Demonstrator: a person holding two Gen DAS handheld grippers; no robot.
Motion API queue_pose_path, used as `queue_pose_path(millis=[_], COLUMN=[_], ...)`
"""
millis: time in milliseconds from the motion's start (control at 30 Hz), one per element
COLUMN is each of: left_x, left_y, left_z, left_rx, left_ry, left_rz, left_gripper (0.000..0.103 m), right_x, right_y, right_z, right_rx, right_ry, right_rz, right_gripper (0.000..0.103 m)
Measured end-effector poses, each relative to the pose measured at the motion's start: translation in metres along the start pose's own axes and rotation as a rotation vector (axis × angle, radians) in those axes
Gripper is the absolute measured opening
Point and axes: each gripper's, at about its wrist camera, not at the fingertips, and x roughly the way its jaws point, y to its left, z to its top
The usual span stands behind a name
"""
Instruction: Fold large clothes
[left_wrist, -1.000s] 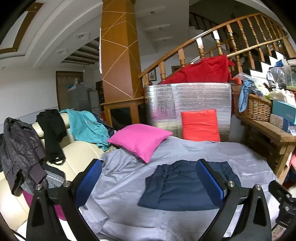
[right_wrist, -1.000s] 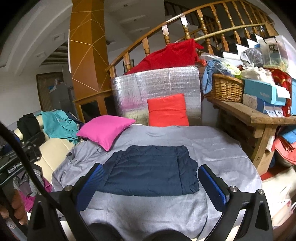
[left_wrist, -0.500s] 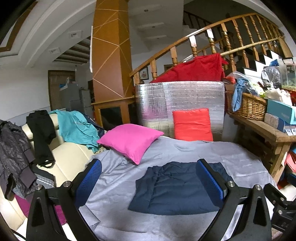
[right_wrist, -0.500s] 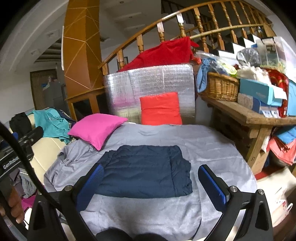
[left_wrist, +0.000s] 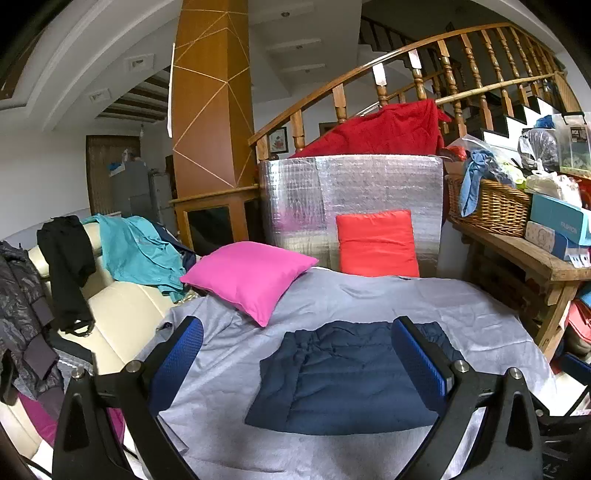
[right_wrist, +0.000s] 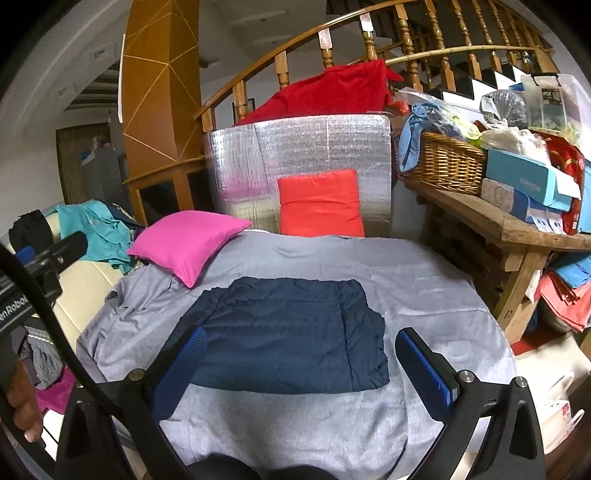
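Both hand-held grippers, left (left_wrist: 295, 354) and right (right_wrist: 301, 363), have drawn back wide open and empty, leaving the dark navy quilted garment (right_wrist: 288, 332) folded flat on the grey sheet (right_wrist: 424, 288), so this fold looks complete.

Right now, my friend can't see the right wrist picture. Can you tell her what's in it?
A folded dark blue garment lies flat on a grey sheet, with the open right claw above its near edge, holding nothing. Behind are a pink pillow and a red cushion.

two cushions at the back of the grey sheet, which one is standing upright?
The orange-red cushion, propped upright against the silver foil panel. The pink cushion lies tilted on the grey sheet, further left.
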Motion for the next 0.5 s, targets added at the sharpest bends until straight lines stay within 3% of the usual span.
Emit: queue_pose_path(millis=[500], left_x=[0.021], left_y=[0.006], left_z=[-0.002], left_rx=[-0.023], left_ry=[0.006], left_rz=[-0.034], left_gripper=[0.101], right_x=[0.019], right_y=[0.006], right_z=[0.002], right_rx=[-0.015], right_ry=[0.02], right_rz=[-0.033], right_gripper=[0.103])
